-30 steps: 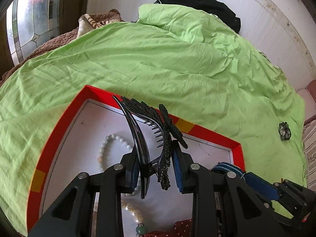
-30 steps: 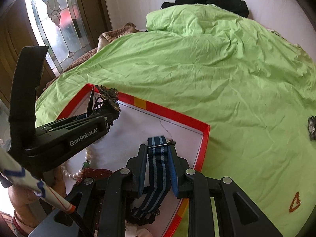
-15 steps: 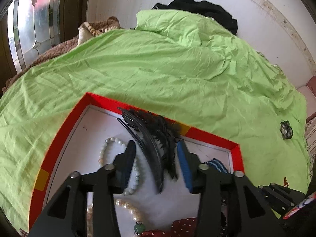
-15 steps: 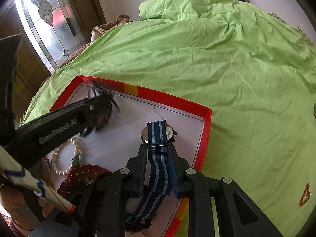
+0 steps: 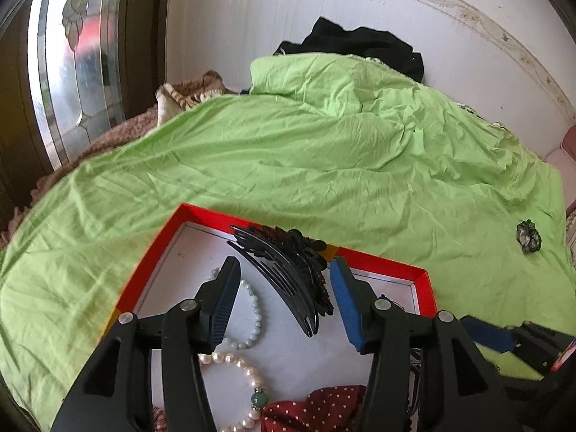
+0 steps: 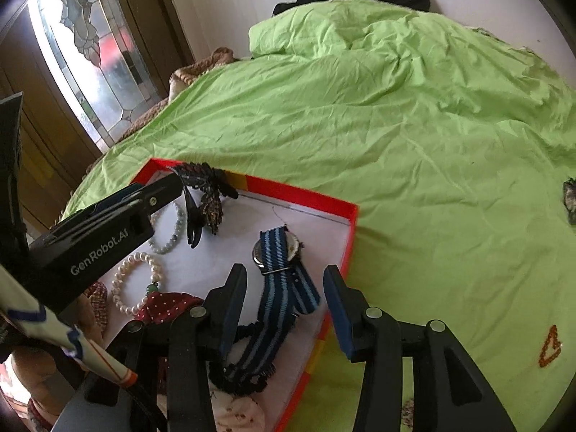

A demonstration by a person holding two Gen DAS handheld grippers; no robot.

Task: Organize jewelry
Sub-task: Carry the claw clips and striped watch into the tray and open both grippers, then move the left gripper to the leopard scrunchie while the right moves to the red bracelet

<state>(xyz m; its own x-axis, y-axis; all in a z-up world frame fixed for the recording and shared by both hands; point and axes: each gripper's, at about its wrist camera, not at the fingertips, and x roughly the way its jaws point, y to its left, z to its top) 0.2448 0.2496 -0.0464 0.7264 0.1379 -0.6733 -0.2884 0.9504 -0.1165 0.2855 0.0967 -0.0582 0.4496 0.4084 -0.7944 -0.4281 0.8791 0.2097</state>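
Note:
A red-rimmed tray [image 5: 381,257] with a white floor lies on the green bedsheet. My left gripper [image 5: 284,298] is open above it. A black hair clip [image 5: 288,270] lies loose between its fingers, also in the right wrist view [image 6: 201,201]. My right gripper [image 6: 284,306] is open. A watch with a blue striped strap [image 6: 277,270] lies in the tray between its fingers. A jade bead bracelet [image 5: 252,309] and a pearl bracelet [image 5: 237,363] lie in the tray.
A red dotted cloth item [image 5: 316,406] lies at the tray's near edge. A dark small ornament [image 5: 528,237] lies on the sheet at right. An orange triangular piece [image 6: 550,347] lies on the sheet. Black clothes [image 5: 360,46] sit by the wall.
Both grippers opened and pulled back. The left let go of the black hair clip, the right let go of the watch; both now lie in the tray.

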